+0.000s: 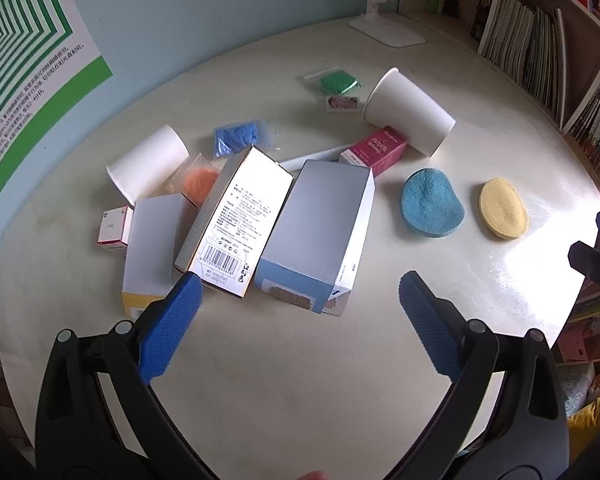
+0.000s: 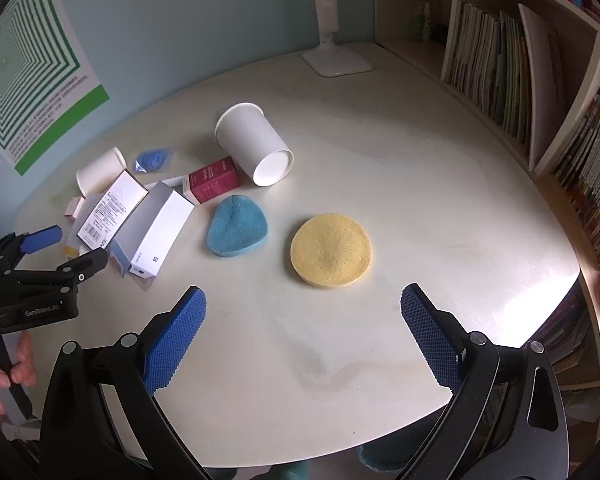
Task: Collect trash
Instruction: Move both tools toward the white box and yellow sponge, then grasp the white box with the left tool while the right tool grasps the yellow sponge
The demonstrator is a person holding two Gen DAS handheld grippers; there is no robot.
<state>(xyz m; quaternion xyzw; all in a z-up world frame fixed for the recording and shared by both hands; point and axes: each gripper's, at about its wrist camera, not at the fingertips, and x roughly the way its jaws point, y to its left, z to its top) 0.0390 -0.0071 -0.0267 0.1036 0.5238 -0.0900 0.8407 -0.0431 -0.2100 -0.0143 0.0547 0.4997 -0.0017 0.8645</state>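
2 grippers hang over the table (image 2: 439, 184) with their jaws wide apart and nothing in them. Just ahead of the left gripper (image 1: 300, 312) is the big box (image 1: 319, 232), its long side running away from the jaws, with 2 more boxes packed on its left, so I think this hand goes first. Right of the big box lie the blue sponge (image 2: 238, 232) and the yellow sponge (image 2: 331, 250), straight ahead of the right gripper (image 2: 303, 320), with bare table all around and the edge well off.
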